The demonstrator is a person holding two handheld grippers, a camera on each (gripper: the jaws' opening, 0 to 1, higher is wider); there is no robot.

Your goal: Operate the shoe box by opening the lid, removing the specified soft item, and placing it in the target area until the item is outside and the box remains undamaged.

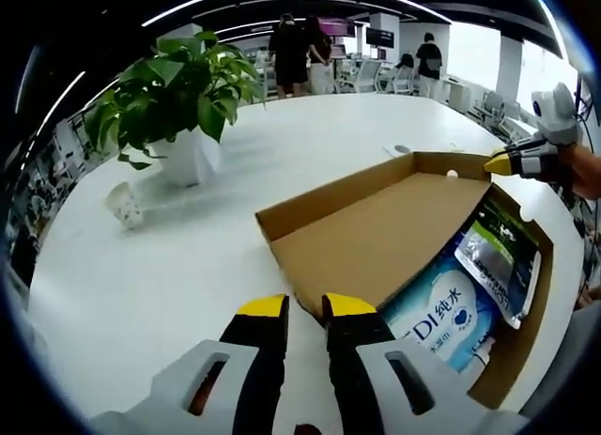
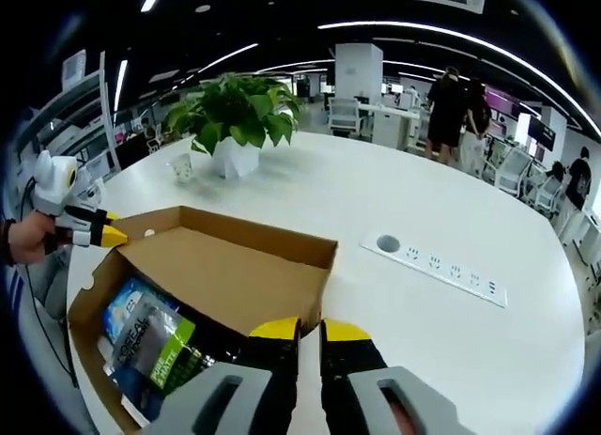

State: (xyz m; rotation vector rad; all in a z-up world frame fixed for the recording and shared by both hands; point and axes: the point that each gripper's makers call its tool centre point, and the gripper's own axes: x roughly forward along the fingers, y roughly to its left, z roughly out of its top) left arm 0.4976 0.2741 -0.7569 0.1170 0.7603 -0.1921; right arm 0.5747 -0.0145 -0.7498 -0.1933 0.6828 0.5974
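Observation:
The brown cardboard shoe box (image 1: 537, 294) lies on the white table with its lid (image 1: 376, 238) swung up and open. Inside lie a blue-and-white soft pack (image 1: 446, 318) and a green-and-black pouch (image 1: 498, 256). My left gripper (image 1: 305, 308) is shut on the lid's near corner. My right gripper (image 1: 498, 163) pinches the lid's far corner. In the right gripper view, my right gripper (image 2: 310, 330) is shut on the lid (image 2: 225, 275) edge, and the left gripper (image 2: 111, 236) holds the other corner. The pouch (image 2: 160, 350) and the blue pack (image 2: 127, 308) lie in the box (image 2: 84, 313).
A potted plant (image 1: 178, 106) (image 2: 239, 116) in a white pot and a small cup (image 1: 124, 205) (image 2: 183, 167) stand behind the box. A white power strip (image 2: 437, 261) is set into the table (image 2: 488, 360) to the right. Several people (image 1: 291, 50) stand at desks far behind.

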